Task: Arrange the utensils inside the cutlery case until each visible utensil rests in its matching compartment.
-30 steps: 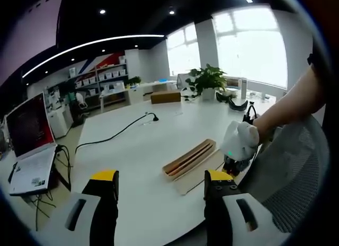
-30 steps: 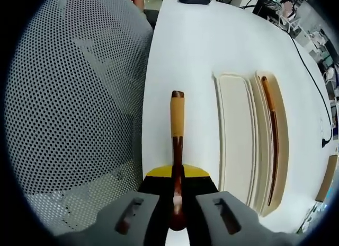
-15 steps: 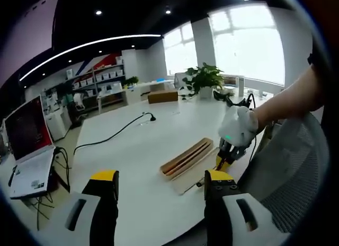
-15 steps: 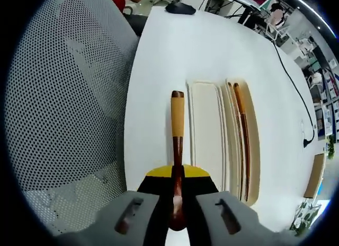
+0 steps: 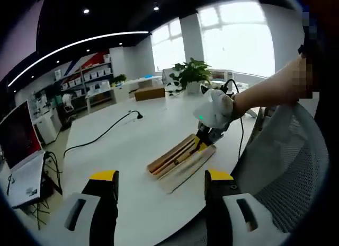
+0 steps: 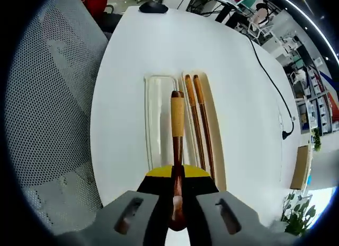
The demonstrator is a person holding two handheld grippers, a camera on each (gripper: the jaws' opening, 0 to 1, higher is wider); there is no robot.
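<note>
The right claw (image 6: 177, 178) is clenched on a wooden utensil (image 6: 177, 130), holding it above the open cutlery case (image 6: 212, 145) on the white bench (image 6: 122, 71), where two chopsticks (image 6: 200, 119) lie in one compartment beside the clear lid (image 6: 156, 124). The left claw (image 5: 161, 177) hangs released over the bench edge, near a mesh chair (image 5: 286, 172).

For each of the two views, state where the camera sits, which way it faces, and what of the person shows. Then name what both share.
Left gripper view: rides the open left gripper, looks across the white table at the cutlery case; the person's forearm and right gripper show.
Right gripper view: rides the right gripper, looks down on the case; it grips a wooden utensil.
Shared: case, table, mesh chair.
</note>
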